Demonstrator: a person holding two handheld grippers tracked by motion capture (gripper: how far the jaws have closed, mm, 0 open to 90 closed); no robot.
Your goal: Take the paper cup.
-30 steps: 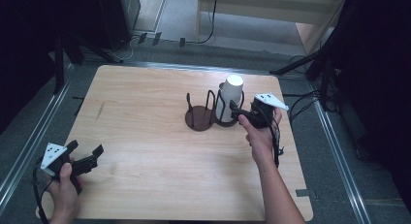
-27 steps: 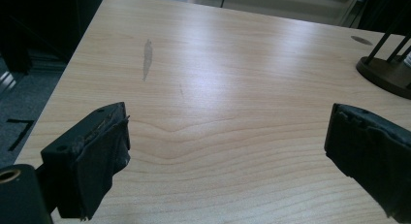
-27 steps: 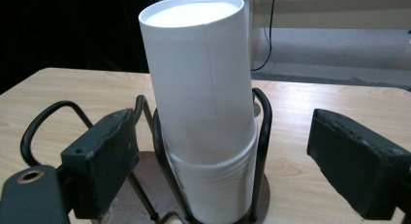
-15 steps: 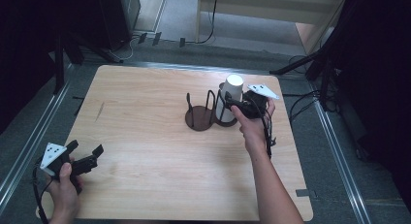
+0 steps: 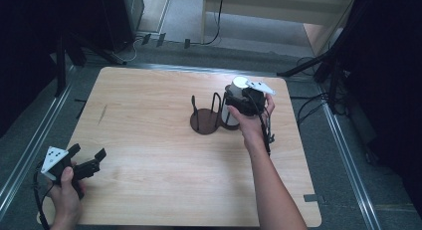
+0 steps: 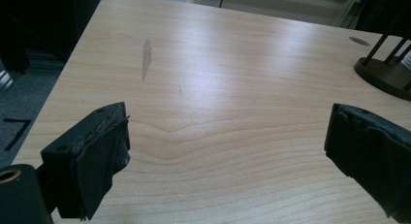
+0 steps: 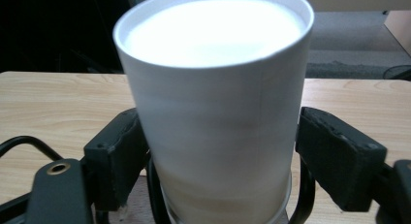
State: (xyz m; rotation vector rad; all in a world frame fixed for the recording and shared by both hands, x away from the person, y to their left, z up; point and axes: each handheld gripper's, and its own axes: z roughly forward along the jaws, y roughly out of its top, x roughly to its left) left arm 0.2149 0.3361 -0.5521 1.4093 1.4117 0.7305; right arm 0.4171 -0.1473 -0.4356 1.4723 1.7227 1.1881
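A white cup [image 5: 239, 84] stands upright in the right ring of a dark wire holder [image 5: 205, 124] at the table's far right. My right gripper [image 5: 235, 103] reaches it from the right. In the right gripper view the cup [image 7: 213, 88] stands between the jaws, which have just been closing, and both pads [image 7: 116, 156] lie against its sides. My left gripper [image 5: 89, 153] rests low at the near left corner, open. Bare wood shows between its pads [image 6: 97, 156], and the holder [image 6: 387, 73] stands far off at the right.
The wooden table [image 5: 149, 100] has a faint grey smear [image 6: 146, 56] on its left part. The holder's left ring has nothing in it. Cables and dark stands lie on the floor beyond the far and right edges.
My right gripper has moved left and away along the table up to the cup, and its jaws have drawn in around it. My left gripper has stayed in place.
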